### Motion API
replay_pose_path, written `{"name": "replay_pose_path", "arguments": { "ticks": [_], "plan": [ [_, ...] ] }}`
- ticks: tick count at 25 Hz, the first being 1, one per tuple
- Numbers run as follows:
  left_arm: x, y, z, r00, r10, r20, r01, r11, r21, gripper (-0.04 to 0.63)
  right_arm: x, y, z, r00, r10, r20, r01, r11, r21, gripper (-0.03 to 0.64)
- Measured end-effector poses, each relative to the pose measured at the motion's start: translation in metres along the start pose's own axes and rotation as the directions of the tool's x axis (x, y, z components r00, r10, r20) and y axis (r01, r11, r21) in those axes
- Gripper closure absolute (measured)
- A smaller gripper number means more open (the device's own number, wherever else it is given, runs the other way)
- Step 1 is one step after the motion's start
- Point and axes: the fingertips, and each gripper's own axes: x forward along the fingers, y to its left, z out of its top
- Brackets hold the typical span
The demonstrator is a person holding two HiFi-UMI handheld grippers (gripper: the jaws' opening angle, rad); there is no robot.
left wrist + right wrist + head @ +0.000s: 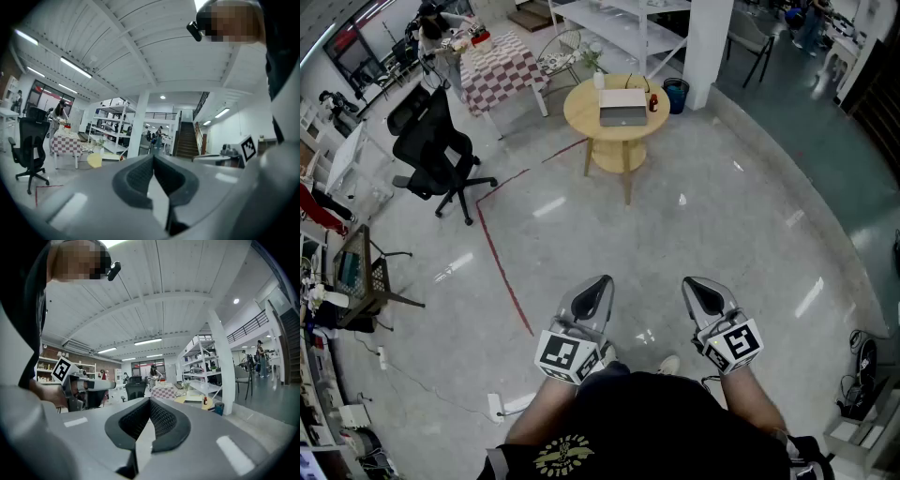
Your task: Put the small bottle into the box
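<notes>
Far ahead, a round wooden table (581,108) carries a flat grey box (622,106). A small dark red bottle (653,101) stands upright at the box's right side. In the right gripper view the same table (180,400), box (193,398) and bottle (205,401) show small in the distance. My left gripper (600,280) and right gripper (692,282) hover side by side close to my body, over the floor, far from the table. Both are shut with nothing between the pads, as their own views show at the left gripper (153,157) and right gripper (150,401).
A black office chair (436,150) stands left of the table, with a checkered-cloth table (497,67) behind it. A white pillar (708,42), a blue bin (675,94) and white shelving (619,23) are nearby. Red tape lines (502,267) cross the glossy floor. A small rack (366,272) is at left.
</notes>
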Motion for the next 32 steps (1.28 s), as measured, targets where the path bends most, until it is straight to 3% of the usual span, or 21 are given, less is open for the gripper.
{"name": "replay_pose_path", "arguments": {
  "ticks": [6,14,18,26,32],
  "plan": [
    [-0.024,0.060,0.021,0.999,-0.006,0.045,0.006,1.000,-0.002,0.595,0.036,0.037,0.020,0.999,-0.025,0.026,0.025,0.999,-0.020,0.614],
    [-0.034,0.098,0.029,0.996,-0.045,0.071,0.048,0.998,-0.033,0.595,0.061,0.062,0.032,0.996,-0.086,0.028,0.087,0.996,-0.016,0.612],
    [-0.033,0.110,0.018,0.998,-0.042,0.043,0.044,0.997,-0.064,0.595,0.067,0.057,0.025,0.992,-0.123,0.005,0.123,0.992,-0.001,0.612],
    [-0.024,0.119,0.002,1.000,-0.029,-0.006,0.029,0.998,-0.056,0.595,0.075,0.038,0.006,0.988,-0.154,-0.015,0.154,0.987,0.035,0.612],
    [0.007,0.122,-0.027,0.995,-0.037,-0.090,0.030,0.996,-0.084,0.595,0.082,0.012,-0.020,0.985,-0.159,-0.064,0.164,0.983,0.083,0.612]
  ]
}}
